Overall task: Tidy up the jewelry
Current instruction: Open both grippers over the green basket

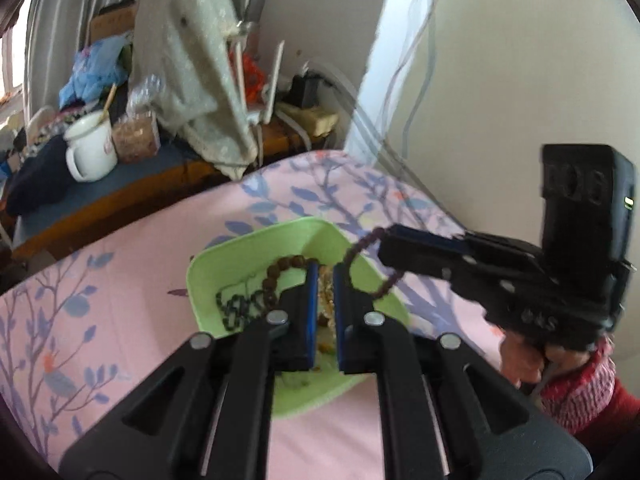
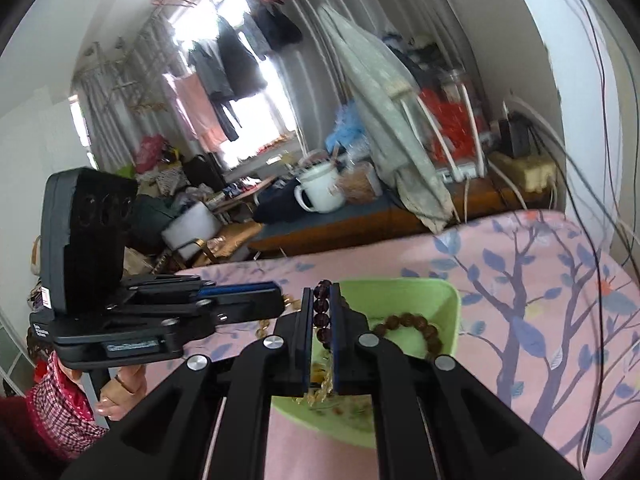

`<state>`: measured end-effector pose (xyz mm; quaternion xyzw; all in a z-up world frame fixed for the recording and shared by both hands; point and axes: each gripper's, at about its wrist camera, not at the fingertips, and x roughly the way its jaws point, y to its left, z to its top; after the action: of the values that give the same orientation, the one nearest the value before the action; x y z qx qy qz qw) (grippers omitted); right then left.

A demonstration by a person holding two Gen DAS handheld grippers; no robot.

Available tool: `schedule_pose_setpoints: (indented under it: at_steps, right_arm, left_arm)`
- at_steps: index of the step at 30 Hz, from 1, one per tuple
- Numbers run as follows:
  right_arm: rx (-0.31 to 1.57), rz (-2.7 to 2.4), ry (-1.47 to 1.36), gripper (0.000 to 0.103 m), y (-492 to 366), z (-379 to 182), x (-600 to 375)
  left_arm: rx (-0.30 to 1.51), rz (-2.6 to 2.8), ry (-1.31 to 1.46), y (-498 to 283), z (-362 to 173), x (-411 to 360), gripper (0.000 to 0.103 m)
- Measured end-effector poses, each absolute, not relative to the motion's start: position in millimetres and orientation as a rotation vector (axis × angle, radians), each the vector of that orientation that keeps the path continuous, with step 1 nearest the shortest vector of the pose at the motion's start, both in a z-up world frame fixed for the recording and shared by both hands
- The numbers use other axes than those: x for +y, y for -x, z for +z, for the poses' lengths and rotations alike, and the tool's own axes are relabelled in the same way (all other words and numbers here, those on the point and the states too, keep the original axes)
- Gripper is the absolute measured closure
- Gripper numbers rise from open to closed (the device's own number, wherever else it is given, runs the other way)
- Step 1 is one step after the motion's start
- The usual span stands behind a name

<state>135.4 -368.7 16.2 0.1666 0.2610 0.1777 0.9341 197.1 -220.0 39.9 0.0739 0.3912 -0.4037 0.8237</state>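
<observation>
Left wrist view: my left gripper (image 1: pixel 326 280), jaws nearly closed, pinches a yellowish bead string straight above the green tray (image 1: pixel 256 240) on the bed w/ pink sheet (image 1: pixel 120 280). To its right, my right gripper (image 1: pixel 380 246) is clamped on a dark purple bead bracelet (image 1: pixel 356 264), loop dangling over the tray's right rim, so the right hand is placed to drop it in.

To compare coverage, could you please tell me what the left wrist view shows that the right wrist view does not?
Only the left wrist view shows the dark chain in the tray. Only the right wrist view shows the laundry hanging at the window. Both show the tray, the brown bracelet, the purple bracelet in the right fingers, the yellow beads between the left fingers, and the mug.
</observation>
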Motion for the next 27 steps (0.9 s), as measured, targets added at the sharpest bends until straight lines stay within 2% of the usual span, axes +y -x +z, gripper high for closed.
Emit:
schedule_pose_setpoints:
  at_steps: [4, 7, 9, 14, 21, 27]
  right_arm:
    - [0.596, 0.293, -0.34, 0.103, -157.4, -8.1, -371.7]
    - [0.576, 0.281, -0.35, 0.103, -153.7, -6.1, -371.0]
    - [0.526, 0.293, -0.363, 0.097, -140.7, 4.3, -370.7]
    - [0.423, 0.334, -0.403, 0.096, -94.5, 21.4, -360.2]
    - [0.57, 0.299, -0.501, 0.096, -44.6, -39.1, -316.0]
    - [0.612, 0.219, -0.501, 0.096, -13.2, -59.5, -296.3]
  left_arm:
    - [0.914, -0.774, -0.142, -223.9, 3.6, -236.8, 0.096]
    - [0.945, -0.763, -0.103, -230.7, -2.2, -234.8, 0.096]
    - [0.885, -0.77, -0.101, -217.1, 12.8, -225.3, 0.096]
    - [0.729, -0.695, -0.169, -168.9, 39.2, -194.5, 0.096]
    - [0.726, -0.538, -0.307, -103.7, -5.8, -161.6, 0.096]
    - [0.755, -0.509, -0.309, -76.4, -29.3, -141.9, 0.096]
